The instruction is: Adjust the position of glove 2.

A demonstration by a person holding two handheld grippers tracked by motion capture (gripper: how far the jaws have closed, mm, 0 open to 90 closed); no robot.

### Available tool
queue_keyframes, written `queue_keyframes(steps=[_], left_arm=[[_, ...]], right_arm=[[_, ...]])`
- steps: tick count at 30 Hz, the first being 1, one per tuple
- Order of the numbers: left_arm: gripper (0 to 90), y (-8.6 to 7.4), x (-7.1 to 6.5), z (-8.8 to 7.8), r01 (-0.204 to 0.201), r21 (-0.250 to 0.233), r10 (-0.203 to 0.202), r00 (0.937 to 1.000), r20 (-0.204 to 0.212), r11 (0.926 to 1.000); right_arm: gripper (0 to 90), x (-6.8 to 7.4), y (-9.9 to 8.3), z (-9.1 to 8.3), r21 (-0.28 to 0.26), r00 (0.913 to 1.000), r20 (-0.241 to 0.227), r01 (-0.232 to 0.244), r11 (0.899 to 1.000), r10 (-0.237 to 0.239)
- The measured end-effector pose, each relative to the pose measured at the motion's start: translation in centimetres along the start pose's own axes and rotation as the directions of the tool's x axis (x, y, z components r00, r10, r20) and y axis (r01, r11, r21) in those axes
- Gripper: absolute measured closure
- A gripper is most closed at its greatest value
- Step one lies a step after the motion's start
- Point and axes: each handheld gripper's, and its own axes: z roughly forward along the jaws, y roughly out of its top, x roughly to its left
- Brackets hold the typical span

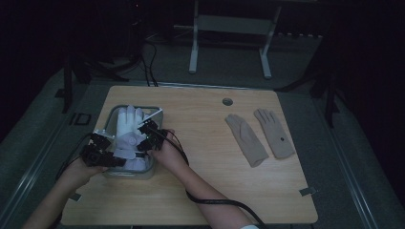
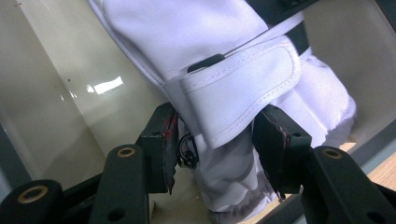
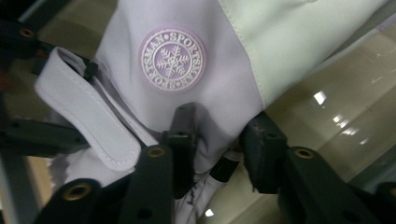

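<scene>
The white gloves (image 1: 130, 136) lie in the clear bin (image 1: 155, 168) at the left front of the wooden table (image 1: 200, 181), and both tools are down in there with them; this looks like the setting-down part of the job, close to finished but not let go.

In the left gripper view the left gripper (image 2: 219, 140) has its jaws on either side of the wrist strap (image 2: 243, 84) of a white glove; the pads look to be touching or all but touching the cloth, and I cannot tell whether they press on it or have slackened. In the right gripper view the right gripper (image 3: 217, 140) straddles a fold of cloth just under the round snowflake badge (image 3: 172, 59); there too the fabric sits between the jaws, and a firm pinch or a loosened one I cannot say.

By my judgement what is left is to open fully, lift both tools clear of the bin, and then fetch the tan gloves (image 1: 260, 136), which lie flat and untouched side by side on the right of the table.

Counting: two grippers; one bin; two tan gloves; of white gloves I can make out one for certain, with what may be a second bunched beneath it.
</scene>
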Motion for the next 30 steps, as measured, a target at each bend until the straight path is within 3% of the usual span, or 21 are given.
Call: queue_keyframes(steps=[2, 4, 7, 12, 16, 21, 25, 30], left_arm=[[51.3, 0.0, -0.1, 0.0, -0.005, 0.002, 0.005, 1.0, 0.0, 1.0], [51.3, 0.0, -0.1, 0.1, -0.007, 0.002, 0.007, 1.0, -0.006, 1.0], [51.2, 0.0, -0.1, 0.0, 0.008, -0.002, -0.008, 0.9999, -0.008, 1.0], [51.0, -0.2, -0.7, -0.7, 0.032, -0.048, -0.033, 0.9993, -0.017, 0.9984], [51.2, -0.1, -1.2, -1.4, 0.042, -0.08, -0.046, 0.9972, -0.059, 0.9959], [51.2, 0.2, -1.8, -2.6, 0.056, -0.14, -0.062, 0.9974, -0.037, 0.9886], [51.1, 0.8, -2.9, -2.8, 0.035, -0.151, -0.046, 0.9964, -0.07, 0.9878], [51.3, 1.3, -3.5, -3.4, 0.038, -0.2, -0.051, 0.9971, -0.057, 0.9791]], right_arm=[[57.1, 0.1, 0.1, -0.4, -0.005, 0.9997, 0.004, 0.026, 1.0, -0.026], [43.3, 0.1, 0.2, -1.0, -0.025, 0.9987, 0.025, 0.045, 0.999, -0.044], [34.7, -0.2, 0.2, -2.0, -0.06, 0.9978, -0.001, 0.066, 0.996, -0.066], [20.2, -0.7, -0.1, -4.1, -0.091, 0.9916, -0.017, 0.126, 0.988, -0.128], [19.4, -1.0, -0.2, -5.6, -0.123, 0.9894, -0.017, 0.141, 0.982, -0.144], [19.5, -1.6, -0.7, -6.8, -0.142, 0.9903, -0.017, 0.134, 0.981, -0.138], [19.4, -2.3, -1.3, -7.2, -0.133, 0.9903, -0.014, 0.135, 0.982, -0.138], [19.5, -3.3, -1.9, -7.8, -0.142, 0.9914, -0.011, 0.127, 0.982, -0.13]])
